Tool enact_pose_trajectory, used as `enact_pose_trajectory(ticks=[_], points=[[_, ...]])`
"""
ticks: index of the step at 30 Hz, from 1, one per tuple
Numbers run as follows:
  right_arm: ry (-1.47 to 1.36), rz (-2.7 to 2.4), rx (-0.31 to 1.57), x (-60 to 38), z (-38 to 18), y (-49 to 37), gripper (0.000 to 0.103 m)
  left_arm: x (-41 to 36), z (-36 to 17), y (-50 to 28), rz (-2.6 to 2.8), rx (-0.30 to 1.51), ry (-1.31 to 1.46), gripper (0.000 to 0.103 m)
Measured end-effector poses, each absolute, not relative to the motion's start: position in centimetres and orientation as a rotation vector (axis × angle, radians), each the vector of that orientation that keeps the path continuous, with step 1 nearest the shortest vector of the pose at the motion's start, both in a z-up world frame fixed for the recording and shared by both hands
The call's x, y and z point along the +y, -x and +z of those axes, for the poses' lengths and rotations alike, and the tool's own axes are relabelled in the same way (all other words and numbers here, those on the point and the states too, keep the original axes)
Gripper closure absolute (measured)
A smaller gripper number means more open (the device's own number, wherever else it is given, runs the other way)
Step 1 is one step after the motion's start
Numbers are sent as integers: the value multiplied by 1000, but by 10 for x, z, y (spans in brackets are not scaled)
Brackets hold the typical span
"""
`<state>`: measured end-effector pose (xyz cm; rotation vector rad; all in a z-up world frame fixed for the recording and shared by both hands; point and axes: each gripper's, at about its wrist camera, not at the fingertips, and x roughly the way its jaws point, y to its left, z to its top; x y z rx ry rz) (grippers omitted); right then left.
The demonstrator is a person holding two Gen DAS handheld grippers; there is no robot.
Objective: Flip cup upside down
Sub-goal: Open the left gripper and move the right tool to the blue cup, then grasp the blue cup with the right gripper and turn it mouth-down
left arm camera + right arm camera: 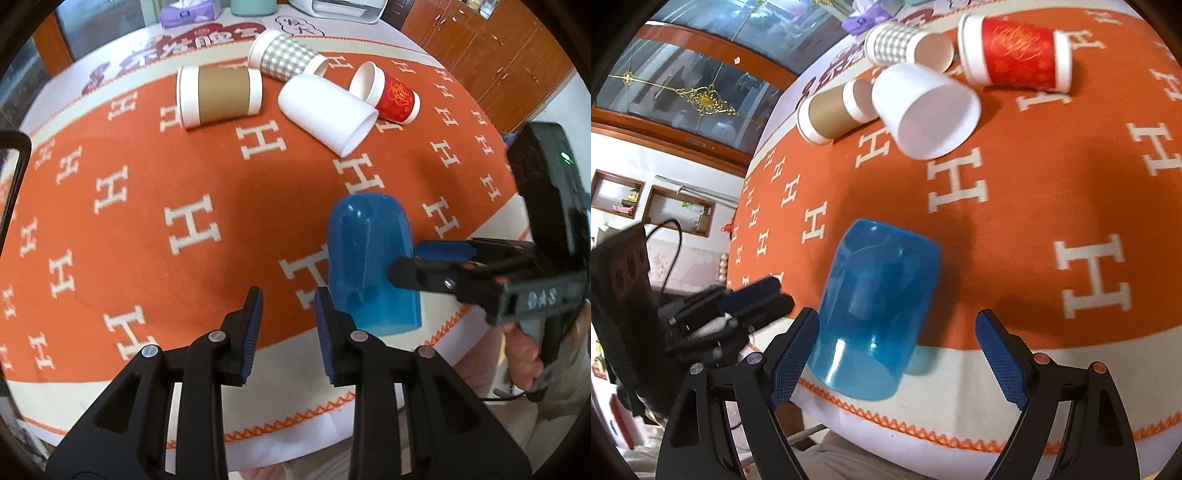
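A translucent blue plastic cup [371, 260] stands upside down, rim on the cloth, near the table's front edge; it also shows in the right wrist view [873, 306]. My right gripper [897, 354] is open with the cup between its fingers, nearer the left one, no grip visible. In the left wrist view it [410, 260] reaches in from the right against the cup's side. My left gripper [288, 328] is open and empty, just left of the cup. In the right wrist view it [775, 295] sits at the left.
Several paper cups lie on their sides at the back: brown-sleeved [219, 96], grey checked [286, 55], plain white [327, 114], red [389, 94]. An orange H-patterned cloth [155, 221] covers the table. A tissue box [190, 11] and wooden cabinets [491, 51] stand beyond.
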<state>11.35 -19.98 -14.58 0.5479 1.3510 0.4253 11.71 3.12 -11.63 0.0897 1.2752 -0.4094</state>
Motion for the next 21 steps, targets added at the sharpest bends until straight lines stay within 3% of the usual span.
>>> enact_pose_trajectory(ticks=[6, 10, 12, 21], points=[[-587, 466, 1404, -187, -161, -134, 15, 52, -128, -115, -391, 1278, 14, 78], [-585, 496, 1413, -179, -164, -144, 23, 66, -138, -120, -366, 1302, 99, 78], [-618, 532, 1430, -175, -168, -149, 34, 70, -141, -121, -356, 1297, 122, 78], [-577, 518, 1399, -169, -161, -140, 36, 74, -139, -120, -283, 1256, 82, 78]])
